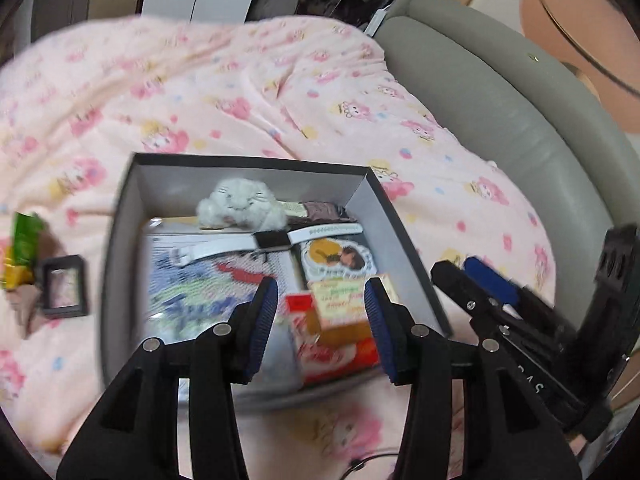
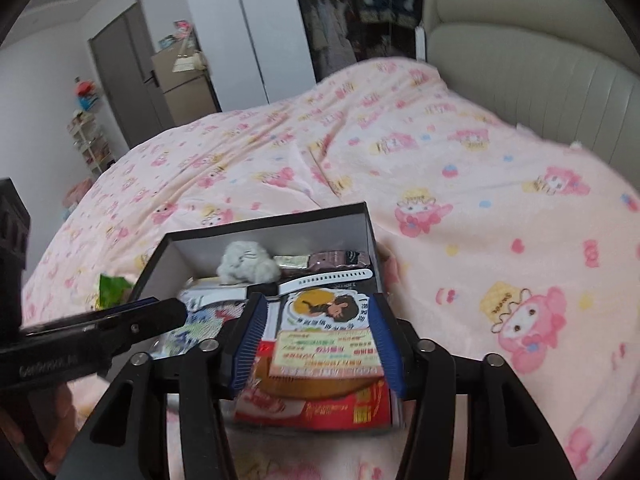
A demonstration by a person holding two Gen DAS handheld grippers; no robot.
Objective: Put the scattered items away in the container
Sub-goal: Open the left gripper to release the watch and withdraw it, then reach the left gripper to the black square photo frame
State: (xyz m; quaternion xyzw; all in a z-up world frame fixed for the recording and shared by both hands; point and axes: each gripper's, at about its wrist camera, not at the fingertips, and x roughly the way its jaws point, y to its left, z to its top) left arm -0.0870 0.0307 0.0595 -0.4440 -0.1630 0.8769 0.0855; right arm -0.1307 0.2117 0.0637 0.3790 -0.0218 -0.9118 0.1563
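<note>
Both sets of jaws stand apart with nothing gripped: left gripper [image 1: 322,328] hovers over the near end of the box [image 1: 120,240], right gripper [image 2: 320,344] likewise, wide, pads clear of the packets beneath.

Largest first: pink printed blanket [image 1: 240,92], soft and rumpled, poor footing for anything pressed down. Next, at centre, the open grey cardboard box, stiff-walled and light by the look of it, already loaded with a printed plastic pouch [image 1: 192,292], red snack packet [image 1: 332,356], orange card box [image 1: 348,304], round sticker card [image 1: 340,260], white-strapped watch [image 1: 272,240] and a fluffy white plush [image 1: 240,204].

Outside, at about nine o'clock from the box: green snack wrapper [image 1: 24,240], crinkly, light, likely slippery, best pinched across a flat edge; then the small black square case [image 1: 64,286], rigid, probably fragile-faced, best taken across two opposite sides of the frame rather than the window.
</note>
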